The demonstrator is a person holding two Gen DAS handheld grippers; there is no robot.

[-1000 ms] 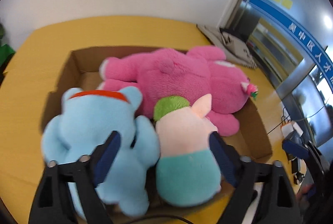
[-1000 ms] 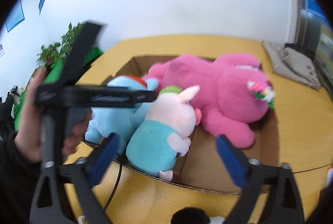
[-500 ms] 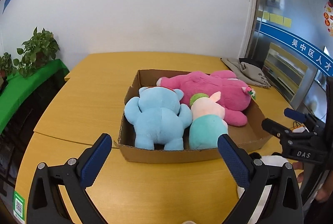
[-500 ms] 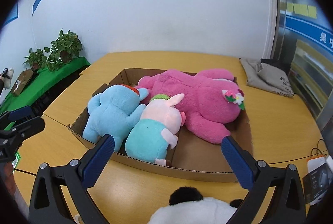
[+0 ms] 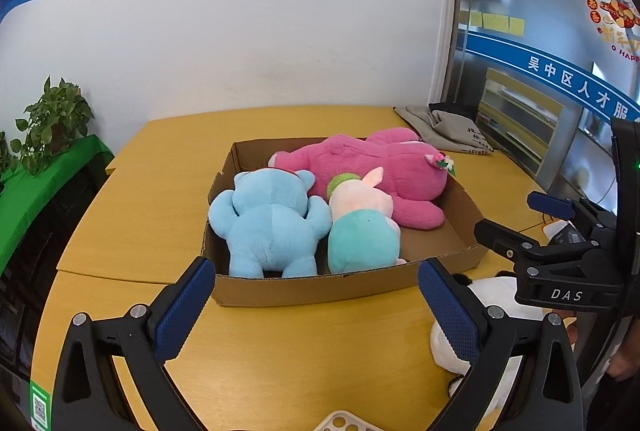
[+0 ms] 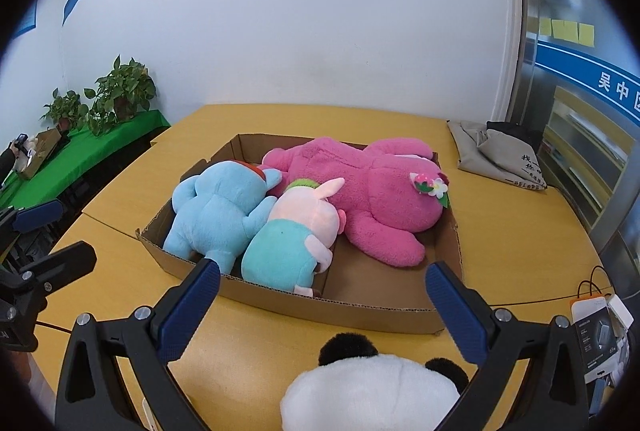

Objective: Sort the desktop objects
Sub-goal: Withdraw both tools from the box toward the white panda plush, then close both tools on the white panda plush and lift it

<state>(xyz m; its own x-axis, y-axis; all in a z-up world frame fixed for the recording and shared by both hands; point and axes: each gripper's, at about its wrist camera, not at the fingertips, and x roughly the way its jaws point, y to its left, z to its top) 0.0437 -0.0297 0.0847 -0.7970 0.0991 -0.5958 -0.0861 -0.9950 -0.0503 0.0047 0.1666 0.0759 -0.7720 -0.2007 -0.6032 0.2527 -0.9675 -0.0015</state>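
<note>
Yellow table [image 5: 280,343] by white wall [image 5: 280,31] bears cardboard box [image 5: 312,291].

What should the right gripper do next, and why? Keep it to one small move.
Probably lower the right gripper onto the panda plush. It lies on the table just below the open jaws, outside the cardboard box, while three plush toys are already inside. The left gripper is open and holds nothing.

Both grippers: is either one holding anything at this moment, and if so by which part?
Nothing is held. The left gripper and the right gripper are both open and empty, above the table short of the cardboard box.
</note>
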